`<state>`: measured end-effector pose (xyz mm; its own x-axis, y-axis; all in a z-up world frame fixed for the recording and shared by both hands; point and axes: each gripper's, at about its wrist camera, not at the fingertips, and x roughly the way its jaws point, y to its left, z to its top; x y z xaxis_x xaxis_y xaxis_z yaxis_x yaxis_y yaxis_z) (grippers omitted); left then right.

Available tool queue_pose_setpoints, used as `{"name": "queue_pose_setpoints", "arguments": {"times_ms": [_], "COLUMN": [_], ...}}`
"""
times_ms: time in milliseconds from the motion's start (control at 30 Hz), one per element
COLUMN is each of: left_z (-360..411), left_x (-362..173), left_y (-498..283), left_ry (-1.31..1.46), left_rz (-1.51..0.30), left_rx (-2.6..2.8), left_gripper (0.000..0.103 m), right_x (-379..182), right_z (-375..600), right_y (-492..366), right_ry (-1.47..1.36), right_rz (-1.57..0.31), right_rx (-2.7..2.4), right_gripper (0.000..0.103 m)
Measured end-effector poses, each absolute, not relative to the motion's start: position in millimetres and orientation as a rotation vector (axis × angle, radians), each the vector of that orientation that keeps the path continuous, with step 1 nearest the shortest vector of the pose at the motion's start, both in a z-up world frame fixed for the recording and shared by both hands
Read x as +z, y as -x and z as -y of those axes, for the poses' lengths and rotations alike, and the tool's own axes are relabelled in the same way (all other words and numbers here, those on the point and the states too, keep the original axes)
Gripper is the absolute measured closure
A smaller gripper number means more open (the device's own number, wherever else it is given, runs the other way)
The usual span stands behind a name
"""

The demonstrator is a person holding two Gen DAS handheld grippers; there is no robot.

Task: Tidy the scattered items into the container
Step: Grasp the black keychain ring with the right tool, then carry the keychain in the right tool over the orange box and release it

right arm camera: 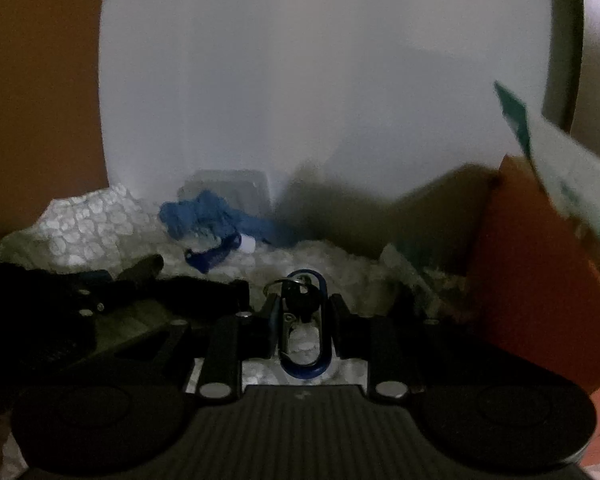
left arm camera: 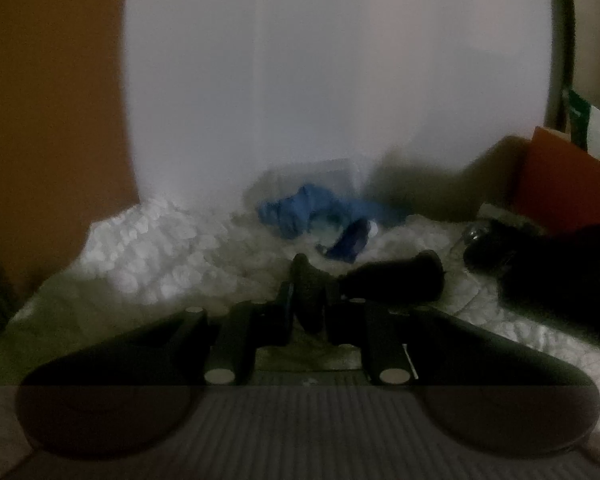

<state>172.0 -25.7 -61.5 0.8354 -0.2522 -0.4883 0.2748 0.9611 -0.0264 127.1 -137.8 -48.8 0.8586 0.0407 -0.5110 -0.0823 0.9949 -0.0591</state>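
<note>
Both claws are clamped: left claw (left arm camera: 310, 304) on a dark, perhaps fabric item (left arm camera: 309, 294), right claw (right arm camera: 302, 316) on a blue carabiner (right arm camera: 305, 332).

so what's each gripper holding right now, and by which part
The right gripper clamps a blue carabiner with keys across its long sides. The left gripper pinches a dark object by its near end; what it is cannot be told.

A white wall (left arm camera: 320, 80) fills the upper middle of both views. An orange-brown panel (left arm camera: 48, 120) stands at the upper left. White quilted bedding (left arm camera: 148, 256) covers the lower middle. At the right, a red-orange board (right arm camera: 540, 280) leans beside a white-and-green package (right arm camera: 572, 184).
</note>
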Motion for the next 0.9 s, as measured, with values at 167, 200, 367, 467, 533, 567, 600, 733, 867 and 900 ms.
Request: {"name": "queue_pose_setpoints", "arguments": {"times_ms": [167, 200, 367, 467, 533, 567, 600, 733, 867, 900], "left_z": [27.2, 27.2, 31.2, 32.1, 32.7, 33.4, 34.7, 46.2, 70.8, 78.7], "left_x": [-60.0, -59.1, -47.9, -38.2, -31.0, -26.8, -21.6, 6.4, 37.7, 44.9], "left_y": [-166.4, -164.8, -151.3, -144.8, -142.1, -140.3, -138.5, -126.5, -111.5, -108.1], "left_ry": [-0.056, -0.059, -0.082, -0.081, -0.078, -0.076, -0.074, -0.062, -0.046, -0.041], "left_rz": [-0.487, -0.481, -0.407, -0.372, -0.353, -0.341, -0.326, -0.251, -0.161, -0.141], "left_rx": [-0.273, -0.273, -0.270, -0.269, -0.266, -0.264, -0.263, -0.289, -0.337, -0.354], "left_gripper": [0.087, 0.087, 0.087, 0.087, 0.087, 0.087, 0.087, 0.087, 0.087, 0.087], "right_x": [-40.2, -38.3, -25.4, -11.3, -2.5, 1.5, 6.0, 26.5, 50.3, 56.5], "right_z": [137.8, 139.5, 139.6, 139.2, 142.0, 143.7, 145.7, 158.6, 182.5, 190.0], "right_y": [-121.5, -119.4, -108.8, -100.4, -95.0, -92.3, -89.3, -74.2, -56.8, -52.4], "right_ry": [0.075, 0.073, 0.067, 0.062, 0.057, 0.054, 0.050, 0.031, 0.003, 0.001], "right_rz": [-0.502, -0.496, -0.452, -0.406, -0.376, -0.362, -0.346, -0.272, -0.189, -0.167], "right_rx": [0.071, 0.074, 0.087, 0.096, 0.101, 0.103, 0.104, 0.107, 0.094, 0.084], "right_gripper": [0.079, 0.079, 0.079, 0.079, 0.079, 0.079, 0.079, 0.079, 0.079, 0.079]}}
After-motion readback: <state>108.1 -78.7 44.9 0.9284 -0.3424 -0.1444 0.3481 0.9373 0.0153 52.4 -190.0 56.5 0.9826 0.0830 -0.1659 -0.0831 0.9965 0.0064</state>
